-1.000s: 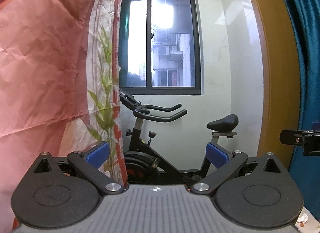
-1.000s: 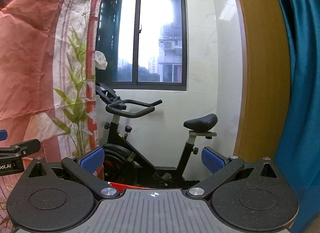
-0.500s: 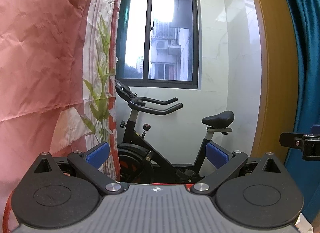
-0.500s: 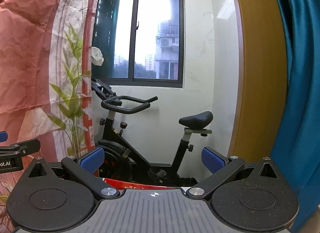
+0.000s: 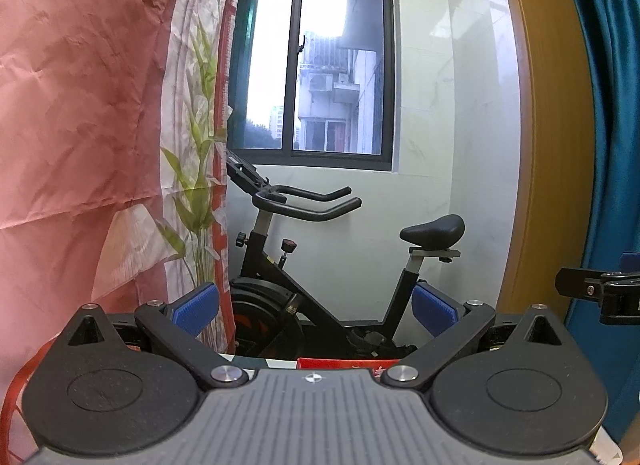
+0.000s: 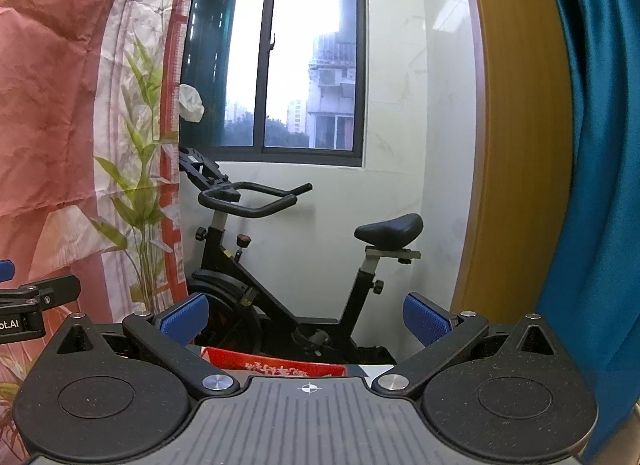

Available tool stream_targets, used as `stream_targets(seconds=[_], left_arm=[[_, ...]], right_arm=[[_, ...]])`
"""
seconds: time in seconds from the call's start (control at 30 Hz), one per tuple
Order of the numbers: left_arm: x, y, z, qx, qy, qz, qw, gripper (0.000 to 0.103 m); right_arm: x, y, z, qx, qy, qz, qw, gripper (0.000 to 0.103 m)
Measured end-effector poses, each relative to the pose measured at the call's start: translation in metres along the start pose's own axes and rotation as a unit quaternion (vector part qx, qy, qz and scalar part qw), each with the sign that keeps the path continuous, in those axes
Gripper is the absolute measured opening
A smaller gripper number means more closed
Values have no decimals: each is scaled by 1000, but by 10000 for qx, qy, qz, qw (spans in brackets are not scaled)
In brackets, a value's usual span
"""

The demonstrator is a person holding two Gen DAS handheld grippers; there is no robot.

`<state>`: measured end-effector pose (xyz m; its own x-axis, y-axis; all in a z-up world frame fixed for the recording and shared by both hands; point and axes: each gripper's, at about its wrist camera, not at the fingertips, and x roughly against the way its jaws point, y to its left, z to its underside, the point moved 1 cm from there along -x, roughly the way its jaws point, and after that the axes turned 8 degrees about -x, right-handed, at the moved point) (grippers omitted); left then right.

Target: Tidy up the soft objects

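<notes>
My left gripper (image 5: pixel 316 311) is open and empty, raised and pointed at the far wall. My right gripper (image 6: pixel 306 315) is open and empty too, level with it. Each gripper shows at the edge of the other's view: the right one in the left wrist view (image 5: pixel 600 289), the left one in the right wrist view (image 6: pixel 36 297). A pink cloth with a bamboo print (image 5: pixel 100 137) hangs at the left, also in the right wrist view (image 6: pixel 80 125). A red printed item (image 6: pixel 276 365) peeks up just below the right gripper, also in the left wrist view (image 5: pixel 344 365).
A black exercise bike (image 5: pixel 320 265) stands against the white wall under a window (image 5: pixel 316 65). A yellow door frame (image 6: pixel 516 145) and a teal curtain (image 6: pixel 600 185) fill the right side. A white crumpled item (image 6: pixel 191 103) hangs by the window.
Both views have shifted: the bike and window sit higher in frame, and the red item has come into sight at the bottom. Both grippers stay open.
</notes>
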<state>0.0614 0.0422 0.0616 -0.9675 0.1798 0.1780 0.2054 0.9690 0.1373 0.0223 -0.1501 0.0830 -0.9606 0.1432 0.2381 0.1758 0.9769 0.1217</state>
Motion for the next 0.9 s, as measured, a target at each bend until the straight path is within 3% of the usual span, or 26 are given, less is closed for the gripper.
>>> stream_targets(seconds=[0.9], left_arm=[[-8,1,6,15,77,143,9999,103]], right_arm=[[-8,-3,7,-21,105,158,9998,103]])
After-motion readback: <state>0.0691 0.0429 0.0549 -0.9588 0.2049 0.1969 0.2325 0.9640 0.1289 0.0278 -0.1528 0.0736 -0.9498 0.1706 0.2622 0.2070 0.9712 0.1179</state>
